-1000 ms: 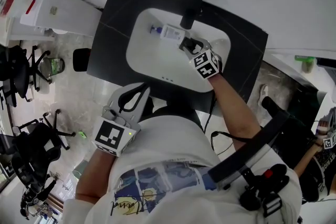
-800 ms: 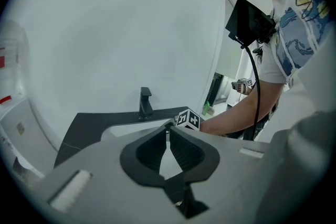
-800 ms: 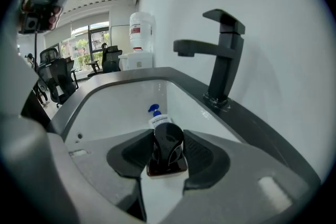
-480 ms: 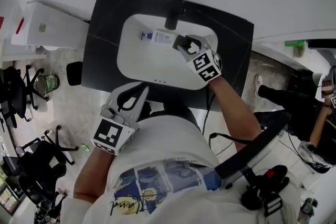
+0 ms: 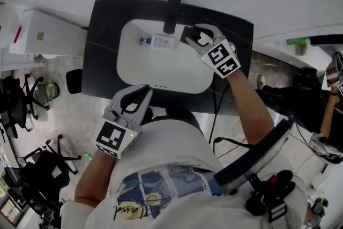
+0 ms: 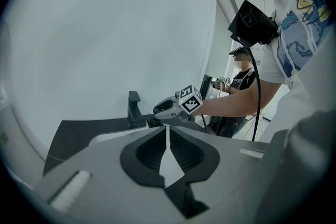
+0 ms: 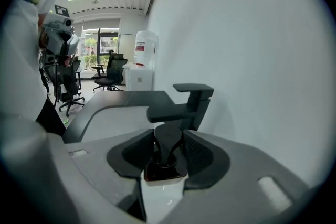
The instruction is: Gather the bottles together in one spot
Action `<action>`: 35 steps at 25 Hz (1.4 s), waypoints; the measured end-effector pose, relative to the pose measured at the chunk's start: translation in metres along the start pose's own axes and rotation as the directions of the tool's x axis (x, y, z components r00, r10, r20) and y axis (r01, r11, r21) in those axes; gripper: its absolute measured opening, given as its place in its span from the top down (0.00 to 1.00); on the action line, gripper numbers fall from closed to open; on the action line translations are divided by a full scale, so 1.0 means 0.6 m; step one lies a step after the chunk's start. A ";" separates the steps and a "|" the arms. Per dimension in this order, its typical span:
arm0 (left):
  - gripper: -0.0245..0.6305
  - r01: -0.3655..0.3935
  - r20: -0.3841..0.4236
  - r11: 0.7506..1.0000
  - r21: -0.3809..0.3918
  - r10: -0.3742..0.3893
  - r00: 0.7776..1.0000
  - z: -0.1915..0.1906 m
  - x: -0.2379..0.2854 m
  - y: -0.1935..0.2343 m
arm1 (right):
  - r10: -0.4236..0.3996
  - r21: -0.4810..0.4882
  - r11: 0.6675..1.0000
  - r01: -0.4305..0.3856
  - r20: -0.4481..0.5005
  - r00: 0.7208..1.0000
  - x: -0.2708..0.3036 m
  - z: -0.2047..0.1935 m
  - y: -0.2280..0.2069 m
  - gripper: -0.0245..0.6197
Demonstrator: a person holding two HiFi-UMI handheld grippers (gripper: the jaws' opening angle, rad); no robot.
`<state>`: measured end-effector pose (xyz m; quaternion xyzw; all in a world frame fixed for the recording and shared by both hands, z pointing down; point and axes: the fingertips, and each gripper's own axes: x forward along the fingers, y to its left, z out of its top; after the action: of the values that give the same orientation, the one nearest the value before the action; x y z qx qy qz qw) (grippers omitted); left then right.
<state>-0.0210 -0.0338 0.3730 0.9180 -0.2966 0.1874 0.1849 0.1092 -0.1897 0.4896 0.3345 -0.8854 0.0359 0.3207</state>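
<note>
A white bottle (image 5: 162,41) with a blue cap lies on its side in the white sink basin (image 5: 136,69), just below the black faucet (image 5: 172,9). My right gripper (image 5: 192,36) is at the basin's back right corner beside the faucet. It is shut on a dark pump bottle (image 7: 165,164), whose black pump head stands up between the pads, with the faucet (image 7: 185,105) right behind it. My left gripper (image 5: 133,105) hangs near my body in front of the counter. In its own view the left gripper (image 6: 168,136) is shut with nothing in it.
The basin is set in a black countertop (image 5: 104,35) against a white wall. A white cabinet (image 5: 48,32) stands to the left, office chairs (image 5: 21,96) on the floor beyond it. A water dispenser (image 7: 145,57) stands farther off. Another person (image 5: 329,94) is at the right.
My right gripper has moved right and back, from beside the white bottle to the basin's back right corner. The white bottle stays lying in the basin. The left gripper has not moved.
</note>
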 end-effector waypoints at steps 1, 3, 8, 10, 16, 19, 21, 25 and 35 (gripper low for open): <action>0.93 -0.001 -0.001 1.000 0.001 0.001 1.000 -0.001 0.001 -0.002 | 0.003 -0.010 1.000 -0.003 0.006 1.000 -0.003 0.006 -0.011 0.70; 0.93 -0.003 -0.004 1.000 0.000 0.003 1.000 -0.001 0.002 -0.007 | 0.013 -0.029 0.999 -0.012 0.013 1.000 -0.009 0.015 -0.032 0.70; 0.93 -0.026 -0.014 0.999 -0.023 0.026 1.000 0.003 -0.001 0.001 | 0.031 -0.070 0.997 -0.030 0.022 0.999 0.008 0.035 -0.084 0.70; 0.93 -0.039 -0.003 0.999 -0.025 0.039 0.999 0.007 -0.004 0.003 | 0.036 -0.075 0.997 -0.034 0.022 0.999 0.017 0.037 -0.100 0.70; 0.93 -0.073 -0.021 0.997 -0.034 0.072 0.997 -0.007 0.005 0.014 | 0.061 -0.088 0.994 -0.061 0.006 0.998 0.054 0.016 -0.141 0.70; 0.93 -0.079 -0.021 0.995 -0.062 0.078 0.997 -0.007 0.011 0.013 | 0.061 -0.098 0.993 -0.060 0.008 0.998 0.061 0.010 -0.156 0.70; 0.93 -0.084 -0.025 0.994 -0.071 0.082 0.996 -0.011 0.014 0.014 | 0.066 -0.094 0.994 -0.063 0.022 0.998 0.064 0.011 -0.161 0.70; 0.93 -0.089 -0.039 0.993 -0.076 0.087 0.995 -0.020 0.017 0.016 | 0.066 -0.089 0.994 -0.062 0.035 0.997 0.068 0.004 -0.170 0.70; 0.93 -0.091 -0.023 0.994 -0.068 0.090 0.996 -0.019 0.009 0.013 | 0.037 -0.061 0.998 -0.034 0.057 0.998 0.066 0.004 -0.173 0.68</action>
<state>-0.0245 -0.0371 0.3872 0.8948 -0.3423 0.1944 0.2106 0.1493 -0.2929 0.4954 0.3098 -0.9008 0.0051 0.3043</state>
